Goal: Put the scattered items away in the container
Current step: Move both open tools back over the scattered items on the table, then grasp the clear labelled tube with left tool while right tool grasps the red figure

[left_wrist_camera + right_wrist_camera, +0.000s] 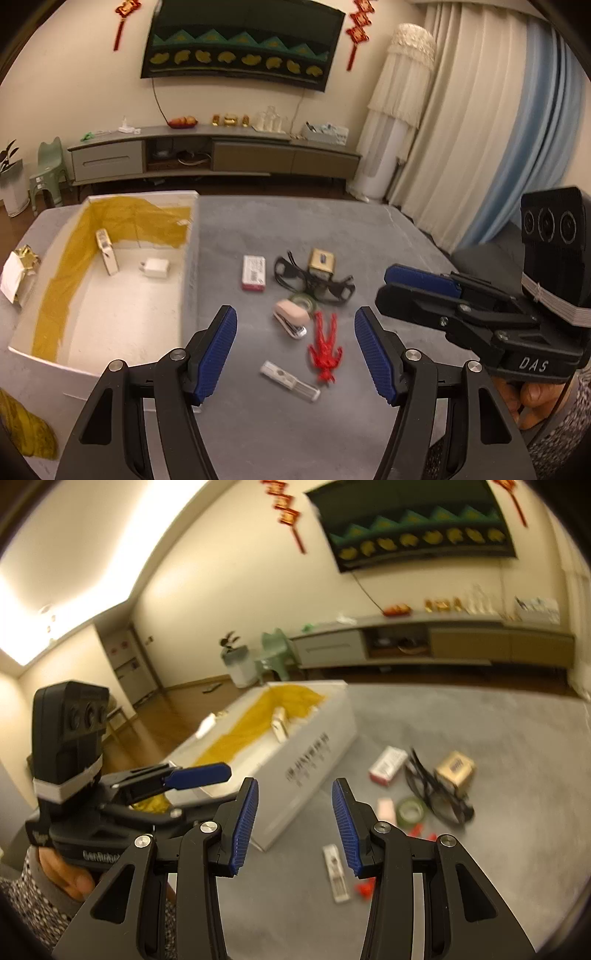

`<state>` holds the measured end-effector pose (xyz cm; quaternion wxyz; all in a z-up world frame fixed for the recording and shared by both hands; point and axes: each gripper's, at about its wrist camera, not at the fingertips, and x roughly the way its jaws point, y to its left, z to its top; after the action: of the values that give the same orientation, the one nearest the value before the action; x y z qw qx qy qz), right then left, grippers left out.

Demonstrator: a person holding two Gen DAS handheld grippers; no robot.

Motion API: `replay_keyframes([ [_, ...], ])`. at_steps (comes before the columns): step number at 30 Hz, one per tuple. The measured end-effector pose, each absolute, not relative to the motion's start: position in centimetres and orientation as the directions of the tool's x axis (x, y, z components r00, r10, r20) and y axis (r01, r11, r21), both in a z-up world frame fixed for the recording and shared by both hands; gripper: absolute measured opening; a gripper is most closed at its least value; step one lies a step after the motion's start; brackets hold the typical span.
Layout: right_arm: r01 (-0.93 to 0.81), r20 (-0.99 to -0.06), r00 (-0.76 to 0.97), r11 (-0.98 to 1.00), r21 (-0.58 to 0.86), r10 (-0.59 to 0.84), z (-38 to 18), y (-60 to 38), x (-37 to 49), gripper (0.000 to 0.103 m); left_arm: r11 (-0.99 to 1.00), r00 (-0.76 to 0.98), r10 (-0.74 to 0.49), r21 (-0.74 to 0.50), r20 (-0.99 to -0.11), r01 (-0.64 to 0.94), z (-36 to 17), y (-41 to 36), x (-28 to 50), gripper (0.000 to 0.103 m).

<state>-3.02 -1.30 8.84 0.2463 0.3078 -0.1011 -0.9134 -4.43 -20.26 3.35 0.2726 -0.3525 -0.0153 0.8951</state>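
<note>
Task barely begun, by the look of it. Inside the open white cardboard box with the mustard-yellow lining point(110, 295), well off to the left of the left claw point(295, 354): only a small white carton standing upright point(108, 252) and a white plug-in charger block point(155, 267). Left on the grey table point(369, 236), ahead of the left claw's spread blue pads: a red-and-white flat packet point(254, 273), black-framed glasses point(314, 284), a small gold cube box point(322, 261) just behind the glasses, a green tape roll point(304, 301), a pale pink stapler point(291, 317) touching the roll, a red plastic figure point(326, 347) nearly between the pads, and a clear flat strip point(290, 380) nearest the claw.

Left claw wide open, holding nothing. Right claw point(294, 825) likewise parted and empty, hovering over the table to the right of the pile, the box's printed side wall straight ahead of it. Seven items apparently waiting; the figure or the strip the likeliest next pick, being closest.
</note>
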Motion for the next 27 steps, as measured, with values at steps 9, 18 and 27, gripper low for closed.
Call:
replay_keyframes([
  [9,0.215,-0.674,-0.629,-0.920,0.328,-0.387,3.4,1.7,-4.5,0.045,-0.876,-0.502,0.411,-0.178,-0.761,-0.448,-4.0,-16.2,-5.0,0.067],
  [18,0.179,-0.744,-0.585,-0.946,0.271,-0.324,-1.4,2.1,-6.6,0.045,-0.876,-0.461,0.335,-0.092,-0.821,-0.473,-9.5,-13.8,-5.6,0.067],
  [27,0.188,-0.831,-0.520,-0.975,0.115,-0.198,-6.0,1.7,-8.8,0.044,-0.921,-0.458,0.266,-0.084,-0.848,-0.379,-11.3,-16.2,-7.7,0.069],
])
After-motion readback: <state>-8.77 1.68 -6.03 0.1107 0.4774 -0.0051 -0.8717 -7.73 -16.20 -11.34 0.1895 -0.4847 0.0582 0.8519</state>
